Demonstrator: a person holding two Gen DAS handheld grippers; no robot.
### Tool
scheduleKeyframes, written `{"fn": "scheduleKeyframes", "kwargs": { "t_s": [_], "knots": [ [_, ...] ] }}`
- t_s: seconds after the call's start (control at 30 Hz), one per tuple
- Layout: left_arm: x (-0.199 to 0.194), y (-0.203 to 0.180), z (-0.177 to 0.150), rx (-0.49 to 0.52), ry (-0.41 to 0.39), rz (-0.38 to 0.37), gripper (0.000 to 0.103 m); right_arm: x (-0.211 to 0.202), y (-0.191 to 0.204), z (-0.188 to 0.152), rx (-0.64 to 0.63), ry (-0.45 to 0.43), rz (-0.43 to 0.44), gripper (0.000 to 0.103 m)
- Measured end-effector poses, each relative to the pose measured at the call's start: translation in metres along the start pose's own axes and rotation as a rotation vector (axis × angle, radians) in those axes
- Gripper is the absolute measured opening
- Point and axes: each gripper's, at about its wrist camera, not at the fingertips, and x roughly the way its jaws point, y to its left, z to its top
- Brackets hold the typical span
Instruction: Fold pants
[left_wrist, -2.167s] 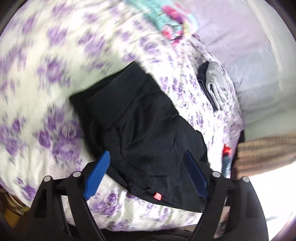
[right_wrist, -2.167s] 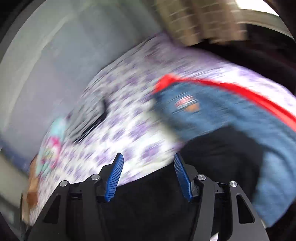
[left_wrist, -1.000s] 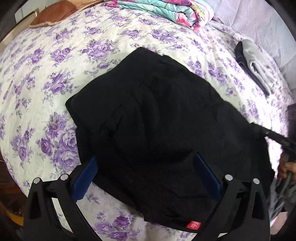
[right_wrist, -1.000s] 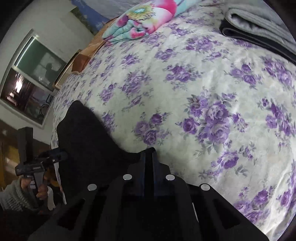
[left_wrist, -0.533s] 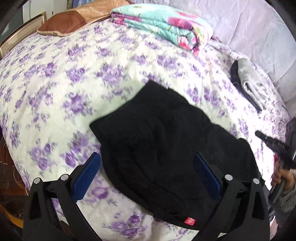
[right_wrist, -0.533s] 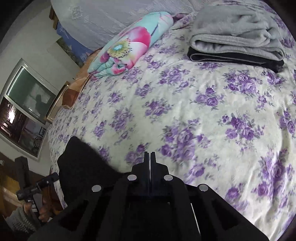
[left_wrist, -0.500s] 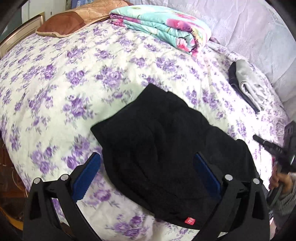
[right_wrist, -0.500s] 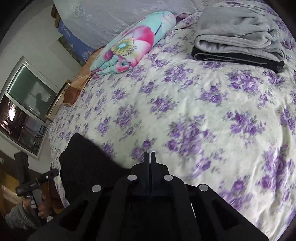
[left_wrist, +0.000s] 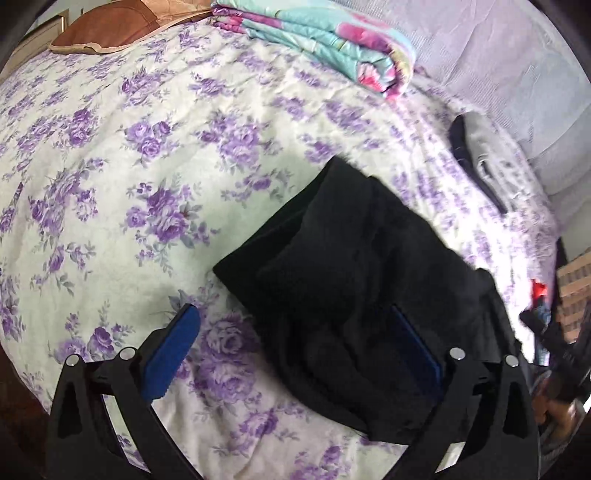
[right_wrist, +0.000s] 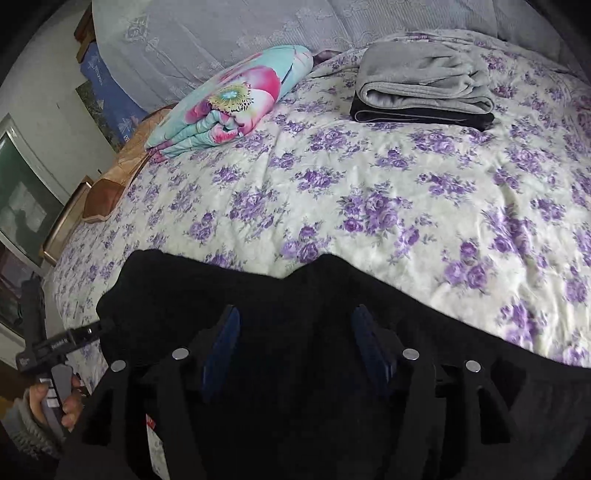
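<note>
The black pants (left_wrist: 354, 280) lie folded in a bundle near the foot edge of the bed (left_wrist: 155, 155), on its purple-flowered cover. The left hand-held gripper (left_wrist: 295, 347) hangs over them with its jaws wide apart, one blue pad (left_wrist: 173, 347) above the cover, the other above the pants. The right hand-held gripper (right_wrist: 295, 347) is also spread apart, with nothing between its pads, just above the pants (right_wrist: 295, 295). Farther up the bed sit a folded grey garment (right_wrist: 424, 81) on a dark one, and a rolled floral quilt (right_wrist: 229, 99).
</note>
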Motion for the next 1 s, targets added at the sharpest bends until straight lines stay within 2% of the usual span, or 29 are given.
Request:
{"fn": "scheduleKeyframes", "kwargs": {
  "t_s": [0.13,0.2,0.23,0.27,0.37,0.4,0.47,0.53,0.57,0.67,0.73,0.8,0.9,1.0],
  "knots": [
    [-0.008,-0.032,-0.003,0.088,-0.032,-0.040,0.098,-0.007,-0.011,-0.037,0.014,0.020,-0.117,0.073],
    [-0.002,-0.054,-0.008,0.148,-0.032,-0.054,0.098,0.002,-0.022,-0.050,0.014,0.073,-0.163,0.082],
    [0.004,-0.064,-0.014,0.183,-0.029,-0.024,0.098,0.010,-0.027,-0.056,0.014,0.107,-0.170,0.084],
    [0.014,-0.074,-0.022,0.234,-0.016,0.040,0.098,0.020,-0.032,-0.062,0.003,0.148,-0.168,0.085],
    [0.046,-0.098,-0.043,0.401,-0.016,0.292,0.098,0.024,-0.024,-0.069,-0.126,0.158,-0.161,0.092],
    [0.051,-0.106,-0.048,0.444,-0.032,0.351,0.099,0.021,-0.020,-0.069,-0.171,0.168,-0.159,0.092],
    [0.048,-0.112,-0.051,0.449,-0.048,0.387,0.098,0.004,-0.022,-0.064,-0.232,0.107,-0.151,0.092],
    [0.035,-0.104,-0.045,0.348,-0.042,0.336,0.098,-0.018,-0.036,-0.057,-0.234,0.035,-0.153,0.092],
    [0.023,-0.099,-0.041,0.263,-0.055,0.285,0.098,-0.031,-0.048,-0.054,-0.211,0.005,-0.148,0.092],
    [-0.010,-0.096,-0.036,0.097,-0.141,0.166,0.098,-0.074,-0.097,-0.055,-0.090,-0.089,-0.127,0.092],
    [-0.021,-0.109,-0.036,0.084,-0.167,0.140,0.098,-0.104,-0.137,-0.067,0.012,-0.147,-0.125,0.092],
    [-0.017,-0.126,-0.040,0.113,-0.150,0.146,0.098,-0.137,-0.179,-0.088,0.125,-0.203,-0.123,0.092],
    [0.006,-0.152,-0.050,0.163,-0.063,0.169,0.098,-0.182,-0.235,-0.125,0.310,-0.273,-0.145,0.088],
    [0.027,-0.168,-0.056,0.154,0.023,0.122,0.098,-0.220,-0.290,-0.169,0.538,-0.348,-0.143,0.085]
  ]
}}
